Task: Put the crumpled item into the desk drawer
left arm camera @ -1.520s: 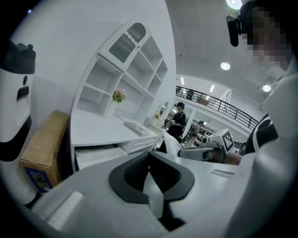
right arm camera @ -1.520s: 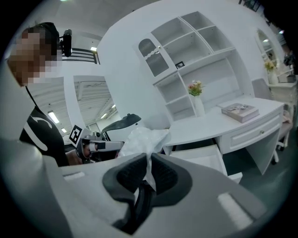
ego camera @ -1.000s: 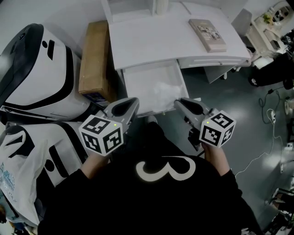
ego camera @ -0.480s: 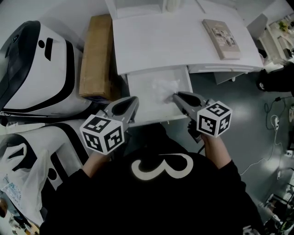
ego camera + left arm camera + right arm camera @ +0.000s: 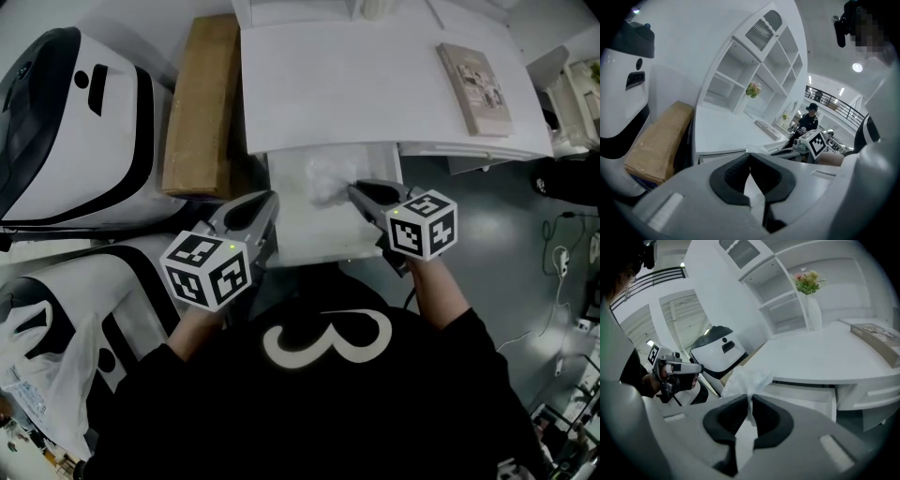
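Note:
The crumpled item is a wad of thin white plastic. My right gripper is shut on its edge and holds it over the open white desk drawer. In the right gripper view the wad puffs up just beyond the pinched jaws of the right gripper, with the drawer behind it. My left gripper hovers at the drawer's left front corner. In the left gripper view the pads of the left gripper meet with nothing between them.
A book lies on the white desk top. A long cardboard box leans left of the desk, beside a white-and-black machine. A vase of flowers stands on the desk. A clear plastic bag lies lower left.
The desk and drawer have come closer beneath me. My right gripper has carried the crumpled item a little forward and left over the drawer. The left gripper has hardly moved.

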### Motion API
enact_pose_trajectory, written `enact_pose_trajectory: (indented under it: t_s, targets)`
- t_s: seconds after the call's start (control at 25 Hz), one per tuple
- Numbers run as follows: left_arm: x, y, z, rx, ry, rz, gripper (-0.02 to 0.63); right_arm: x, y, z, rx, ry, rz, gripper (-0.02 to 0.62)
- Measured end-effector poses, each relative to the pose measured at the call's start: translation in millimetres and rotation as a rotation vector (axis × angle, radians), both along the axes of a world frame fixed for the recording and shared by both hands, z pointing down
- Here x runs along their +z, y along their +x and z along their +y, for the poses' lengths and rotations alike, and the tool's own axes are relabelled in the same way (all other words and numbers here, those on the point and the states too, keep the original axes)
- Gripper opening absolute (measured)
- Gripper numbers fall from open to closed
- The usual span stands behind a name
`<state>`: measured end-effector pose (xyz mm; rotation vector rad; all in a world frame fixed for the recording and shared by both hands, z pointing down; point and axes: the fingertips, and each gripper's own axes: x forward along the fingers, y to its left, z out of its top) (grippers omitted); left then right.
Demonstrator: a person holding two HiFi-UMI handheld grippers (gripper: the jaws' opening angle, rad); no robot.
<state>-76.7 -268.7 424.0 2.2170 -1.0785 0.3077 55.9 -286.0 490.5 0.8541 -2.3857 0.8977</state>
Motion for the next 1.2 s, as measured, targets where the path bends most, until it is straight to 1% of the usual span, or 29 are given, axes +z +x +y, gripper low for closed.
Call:
enact_pose_trajectory:
  t_s: [0.16, 0.36, 0.6, 0.8, 1.0, 1.2]
  targets:
    - [8.4, -5.5, -5.7, -0.029, -0.016, 0.002, 0.009, 28.4, -7.0, -6.2, -0.053, -0.037, 0.051, 0.034]
    - [21.6, -12.4, -10.4, -0.060, -0.045, 0.001, 0.009, 63.7, -12.5, -9.8, -0.077, -0.108, 0.074, 0.034]
    - [36.5, -21.7, -12.7, -0.090, -0.075, -0.011, 0.009, 99.8, -19.6, -15.5, -0.112, -0.168, 0.110, 0.034]
    - [45.6, -28.2, -13.6, -0.112, -0.094, -0.013, 0.009, 130.6, -20.4, -21.6, -0.132, -0.210, 0.161, 0.034]
    - [54.2, -35.4, -15.8, -0.134, -0.114, -0.021, 0.009, 162.7, -16.4, -23.8, -0.138, -0.277, 0.203, 0.034]
    - [61.8, -36.7, -18.8, -0.147, -0.132, -0.023, 0.009, 189.7, -11.1, -25.9, -0.147, -0.321, 0.243, 0.034]
